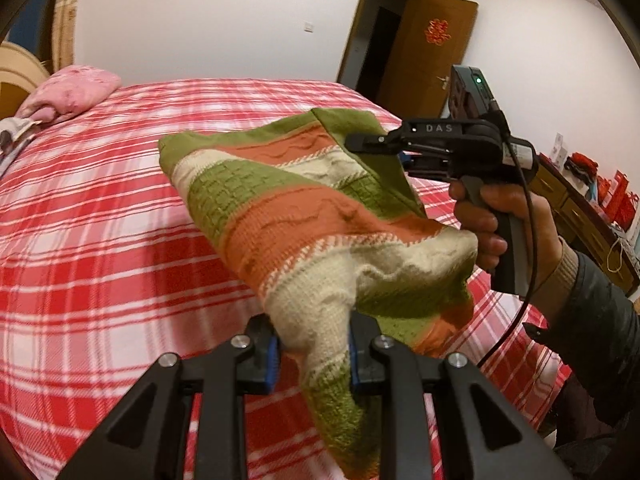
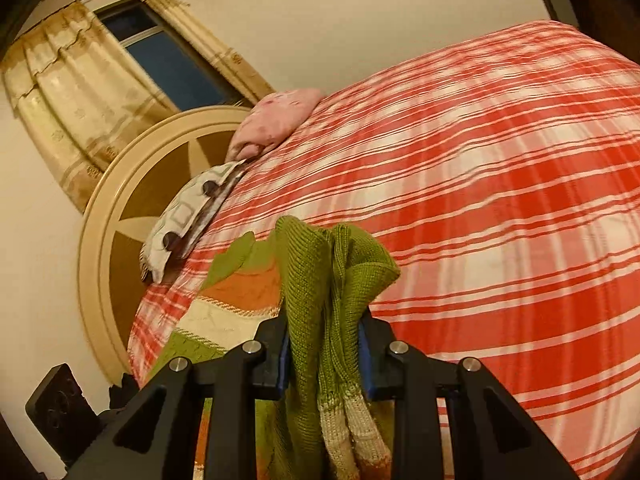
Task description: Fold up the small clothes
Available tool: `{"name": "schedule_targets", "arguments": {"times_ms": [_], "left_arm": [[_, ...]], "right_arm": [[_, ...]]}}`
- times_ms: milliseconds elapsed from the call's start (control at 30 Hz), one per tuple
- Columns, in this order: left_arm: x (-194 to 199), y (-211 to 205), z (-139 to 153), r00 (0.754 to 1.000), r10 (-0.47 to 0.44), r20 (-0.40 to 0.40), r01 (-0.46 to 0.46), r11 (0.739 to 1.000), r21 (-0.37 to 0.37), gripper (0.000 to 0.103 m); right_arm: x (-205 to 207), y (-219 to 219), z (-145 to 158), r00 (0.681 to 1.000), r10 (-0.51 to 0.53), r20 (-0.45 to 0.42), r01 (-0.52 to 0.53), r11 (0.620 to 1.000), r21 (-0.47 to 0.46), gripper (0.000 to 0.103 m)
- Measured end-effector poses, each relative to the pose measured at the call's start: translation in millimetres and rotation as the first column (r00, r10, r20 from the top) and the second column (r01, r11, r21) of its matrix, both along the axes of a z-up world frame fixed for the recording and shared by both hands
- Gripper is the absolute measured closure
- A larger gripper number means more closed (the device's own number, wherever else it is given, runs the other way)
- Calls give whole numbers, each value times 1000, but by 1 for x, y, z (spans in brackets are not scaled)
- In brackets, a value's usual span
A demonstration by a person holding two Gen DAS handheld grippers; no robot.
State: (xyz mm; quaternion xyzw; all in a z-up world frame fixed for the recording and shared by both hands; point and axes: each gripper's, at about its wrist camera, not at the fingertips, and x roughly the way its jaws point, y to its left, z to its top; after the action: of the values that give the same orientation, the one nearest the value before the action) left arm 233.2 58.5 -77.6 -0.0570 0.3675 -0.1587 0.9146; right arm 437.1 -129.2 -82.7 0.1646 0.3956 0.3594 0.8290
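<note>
Garment: a striped knit sweater [image 1: 304, 216] in green, orange and cream hangs in the air above the bed [image 1: 100, 208], stretched between two handheld tools and sagging in the middle.
Left tongs: the left tongs [image 1: 312, 354], seen from their own camera, are pinching a cream and green part of the sweater between blue-padded fingers [image 1: 270, 360]; more knit drops below the grip.
Right tongs: the right tongs [image 2: 324, 354] are pinching a bunched green edge of the same sweater [image 2: 320, 280], with a cream and orange end trailing down beneath them.
Right tongs from the left wrist view: the right tongs [image 1: 362, 143] bite the green edge at the sweater's far corner, beyond the left tongs.
Hand: a right hand [image 1: 504, 216] wraps the tool's pistol grip, to the right of the sweater; a black cable runs down past the wrist.
Bed: it carries a red and white plaid cover, and the sweater hangs over the near half.
Pillows: a pink pillow [image 1: 72, 92] lies at the head of the bed, next to a patterned grey-white pillow [image 2: 188, 216], well apart from the sweater.
Headboard: a rounded cream and brown headboard [image 2: 132, 208] stands behind the pillows.
Door: a brown door [image 1: 428, 52] with a red paper ornament stands open beyond the bed's far corner.
</note>
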Motion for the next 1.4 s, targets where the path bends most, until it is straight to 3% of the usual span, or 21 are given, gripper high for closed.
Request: {"name": "schedule_targets", "arguments": {"times_ms": [500, 1400], "left_arm": [[-50, 64, -1, 989, 148, -2, -148, 989, -20, 77], [-94, 141, -13, 948, 319, -17, -320, 946, -49, 77]], "right_arm": [[-32, 110, 1, 987, 163, 9, -163, 987, -6, 76], [-48, 241, -15, 947, 319, -35, -320, 947, -29, 76]]}}
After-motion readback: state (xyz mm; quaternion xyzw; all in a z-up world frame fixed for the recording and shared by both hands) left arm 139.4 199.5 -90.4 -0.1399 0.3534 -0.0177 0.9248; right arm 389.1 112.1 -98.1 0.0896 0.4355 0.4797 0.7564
